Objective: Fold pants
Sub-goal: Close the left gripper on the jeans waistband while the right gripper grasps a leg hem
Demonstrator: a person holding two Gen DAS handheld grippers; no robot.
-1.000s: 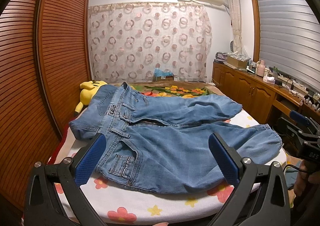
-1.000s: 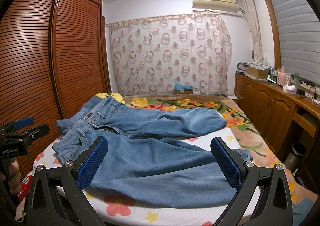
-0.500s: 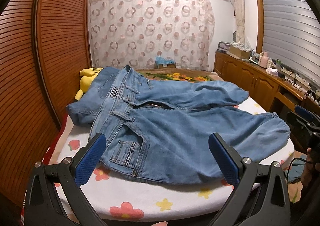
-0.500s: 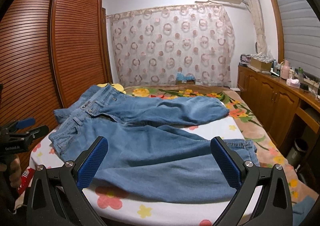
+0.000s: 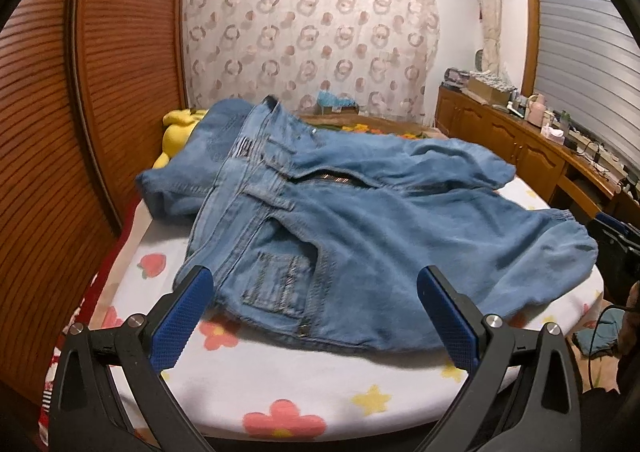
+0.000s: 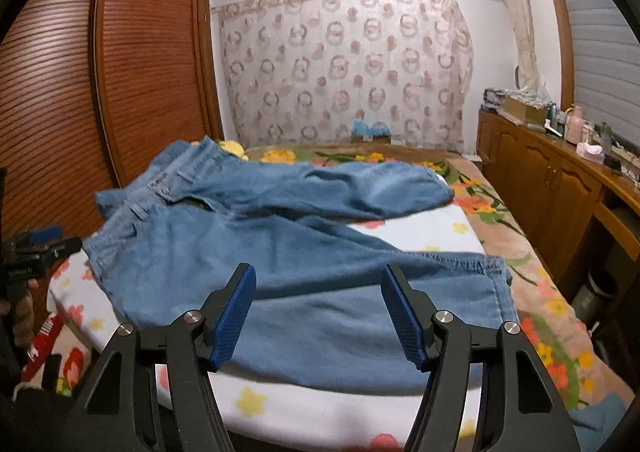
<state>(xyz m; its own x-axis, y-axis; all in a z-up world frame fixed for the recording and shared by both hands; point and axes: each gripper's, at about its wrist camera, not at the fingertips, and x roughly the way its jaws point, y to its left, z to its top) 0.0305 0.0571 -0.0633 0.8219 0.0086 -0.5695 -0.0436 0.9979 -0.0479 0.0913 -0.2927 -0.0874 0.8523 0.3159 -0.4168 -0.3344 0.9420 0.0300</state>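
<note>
The pants (image 5: 360,236) lie unfolded on the bed (image 5: 280,384), legs apart, the far waistband partly hiding a yellow plush toy (image 5: 176,131). The left tool (image 5: 316,316) is spread wide and the right tool (image 6: 318,316) narrower, both empty. Denim detail blurs in the right view.

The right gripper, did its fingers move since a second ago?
Yes. The right gripper has narrowed its fingers and dropped closer to the jeans; the curtain sits higher now.

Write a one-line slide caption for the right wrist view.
Right gripper, jaws open, poised above the near leg of blue jeans spread unfolded on a flower-print bed.
</note>
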